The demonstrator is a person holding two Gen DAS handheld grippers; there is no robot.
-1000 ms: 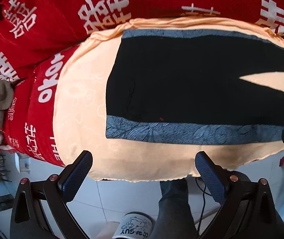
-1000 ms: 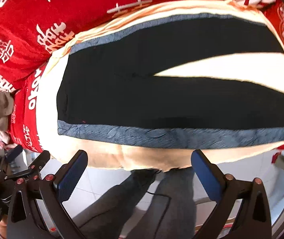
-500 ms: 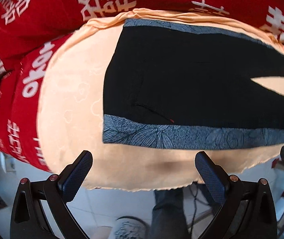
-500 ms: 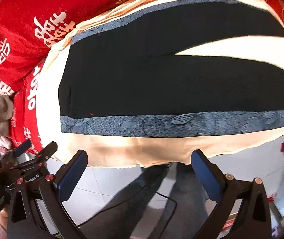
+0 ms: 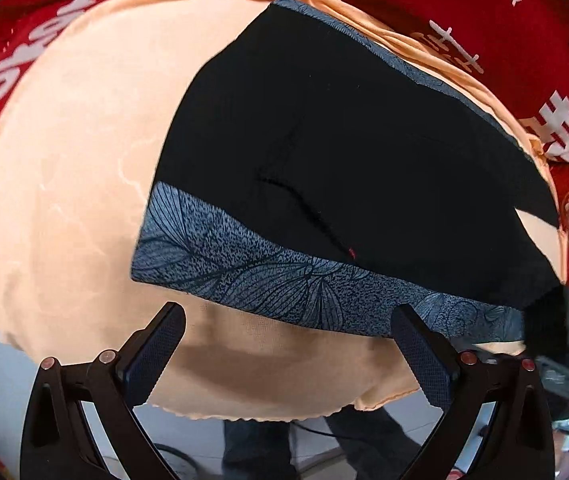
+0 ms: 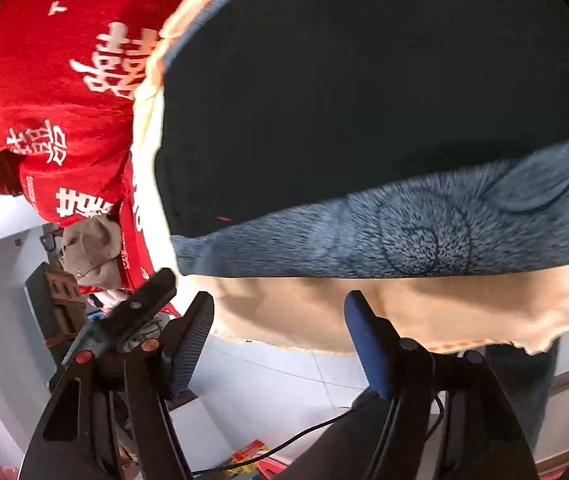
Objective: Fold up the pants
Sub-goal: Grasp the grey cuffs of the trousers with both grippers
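Black pants (image 5: 364,152) with a blue-grey leaf-print side stripe (image 5: 268,276) lie flat on a peach cloth (image 5: 64,184). My left gripper (image 5: 284,316) is open, just off the near stripe by the waist end, over bare peach cloth. In the right wrist view the same pants (image 6: 364,80) and stripe (image 6: 404,228) fill the frame. My right gripper (image 6: 280,300) hangs below the stripe at the cloth's near hem. Its jaws are closing, with only the hem of the peach cloth behind the gap and nothing pressed. The left gripper's body (image 6: 136,304) shows beside it.
Red bedding (image 5: 484,20) with white lettering surrounds the peach cloth. A tan cap (image 6: 92,248) lies at the bed's left edge. White tiled floor (image 6: 284,380), a black cable (image 6: 304,432) and a person's dark trouser legs (image 5: 364,440) are below the bed edge.
Both grippers have dropped close to the near side stripe, so the pants look much larger. The left view has rolled. The right gripper's fingers stand narrower than before.
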